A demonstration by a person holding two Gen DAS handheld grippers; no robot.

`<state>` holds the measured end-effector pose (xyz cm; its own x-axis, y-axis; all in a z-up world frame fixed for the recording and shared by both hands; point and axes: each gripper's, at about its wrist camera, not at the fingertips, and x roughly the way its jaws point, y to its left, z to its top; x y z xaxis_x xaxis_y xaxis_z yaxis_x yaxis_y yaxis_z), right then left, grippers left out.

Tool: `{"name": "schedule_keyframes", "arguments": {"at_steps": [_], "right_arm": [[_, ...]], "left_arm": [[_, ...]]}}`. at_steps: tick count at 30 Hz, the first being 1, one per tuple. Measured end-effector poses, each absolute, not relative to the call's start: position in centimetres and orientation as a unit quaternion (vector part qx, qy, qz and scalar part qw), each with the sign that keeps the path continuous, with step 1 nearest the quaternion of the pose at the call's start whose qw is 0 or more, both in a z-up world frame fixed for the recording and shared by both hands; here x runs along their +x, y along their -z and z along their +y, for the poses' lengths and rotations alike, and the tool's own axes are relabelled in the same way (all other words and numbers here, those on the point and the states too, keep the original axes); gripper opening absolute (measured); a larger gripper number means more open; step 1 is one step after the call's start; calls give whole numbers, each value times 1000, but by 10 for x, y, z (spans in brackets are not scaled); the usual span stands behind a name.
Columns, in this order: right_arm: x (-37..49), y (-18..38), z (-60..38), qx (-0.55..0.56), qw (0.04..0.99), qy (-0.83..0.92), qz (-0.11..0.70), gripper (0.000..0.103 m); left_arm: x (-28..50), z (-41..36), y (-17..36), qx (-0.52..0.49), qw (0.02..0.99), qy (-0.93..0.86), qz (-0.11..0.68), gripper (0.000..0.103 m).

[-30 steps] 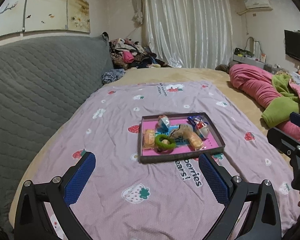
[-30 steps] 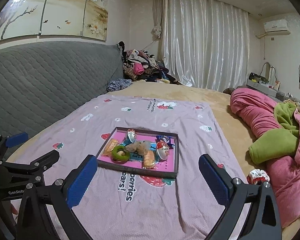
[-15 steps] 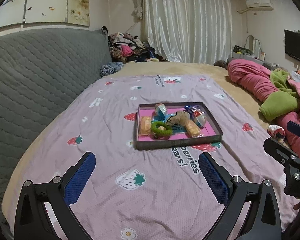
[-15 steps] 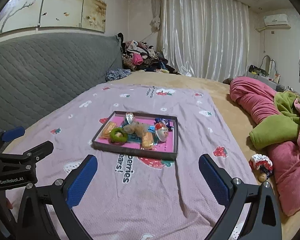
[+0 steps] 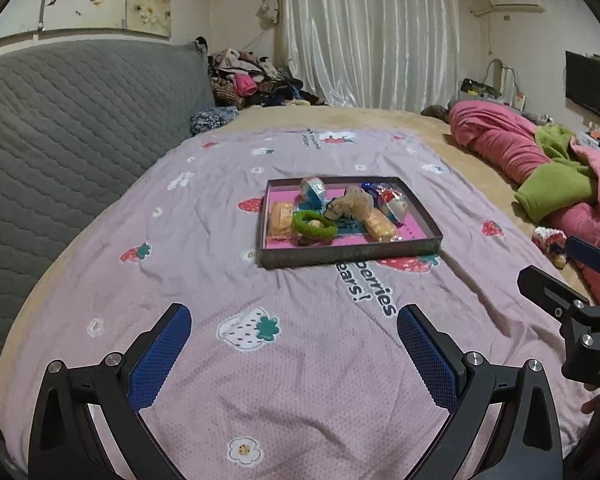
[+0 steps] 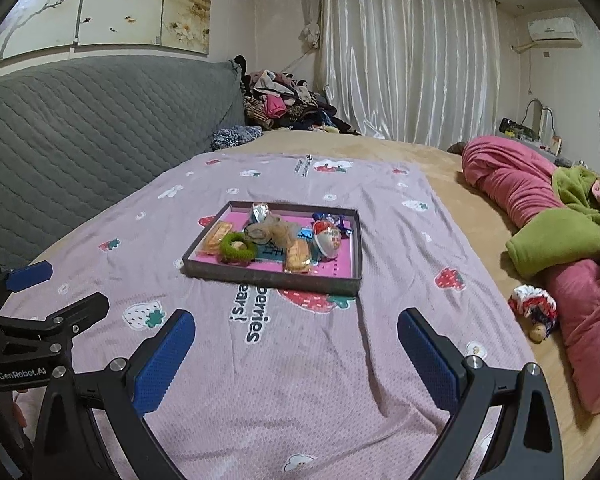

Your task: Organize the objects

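Both claws, left (image 5: 294, 344) and right (image 6: 296, 344), hung spread and empty over the sheet (image 6: 300, 380), well short of the tray (image 6: 274, 276) (snacks and a green ring (image 6: 237, 246) inside).

A shallow dark cardboard tray (image 5: 350, 255) of small wrapped items is seen on the lilac strawberry-print bedspread (image 5: 204, 280), blue-padded fingers (image 5: 160, 356) spread wide, nothing gripped.

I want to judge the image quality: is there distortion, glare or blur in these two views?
Left wrist view: fisheye bending curves the bed edge and corners; the tray is sharp, the light even and dim. Right wrist view: same barrel distortion; the curtain shines with soft glare; the open right gripper looks sharp, with no motion blur.
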<state>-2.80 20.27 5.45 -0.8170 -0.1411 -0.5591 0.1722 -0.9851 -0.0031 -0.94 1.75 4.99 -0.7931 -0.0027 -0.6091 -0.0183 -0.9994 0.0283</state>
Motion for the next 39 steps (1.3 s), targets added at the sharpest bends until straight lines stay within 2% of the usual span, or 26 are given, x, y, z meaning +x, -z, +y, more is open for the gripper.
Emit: {"name": "schedule_keyframes", "arguments": {"at_steps": [20,39], "right_arm": [[-31,1,217,323,75,943,13,102],[-38,30,215,345,68,936,27,102]], "left_arm": [[-20,27,-5,-333,6,-943,22,103],[-31,24,28,-353,1,-936,11,103]]}}
